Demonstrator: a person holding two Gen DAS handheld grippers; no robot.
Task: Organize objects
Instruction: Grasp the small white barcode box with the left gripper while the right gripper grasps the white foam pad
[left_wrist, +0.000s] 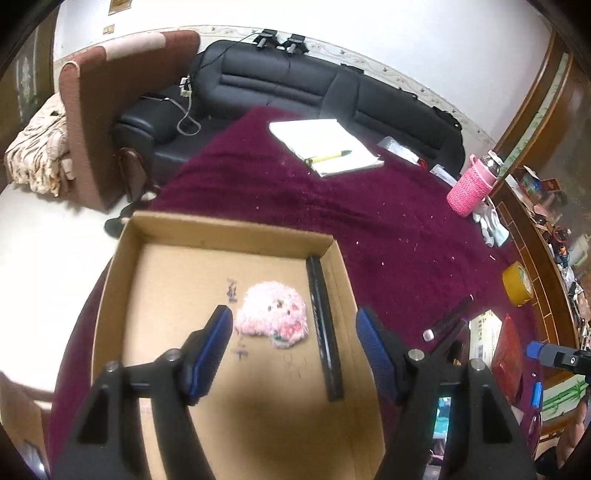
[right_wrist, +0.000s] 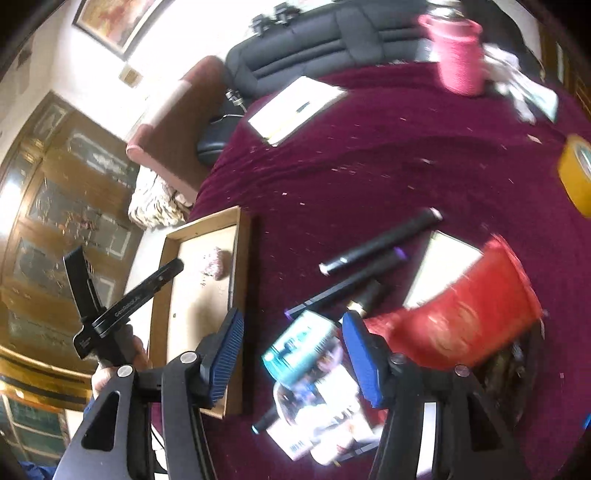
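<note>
Background only: black leather sofa along far wall, two black clamp-like devices on its backrest, white cable trailing over its left arm. Maroon armchair left of sofa, patterned beige throw beside it. Framed picture on wall; dark wooden cabinet with glass panels

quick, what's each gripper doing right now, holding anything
Left gripper: open, empty, above the cardboard box.
Right gripper: open, empty, over the cluttered table.
</note>
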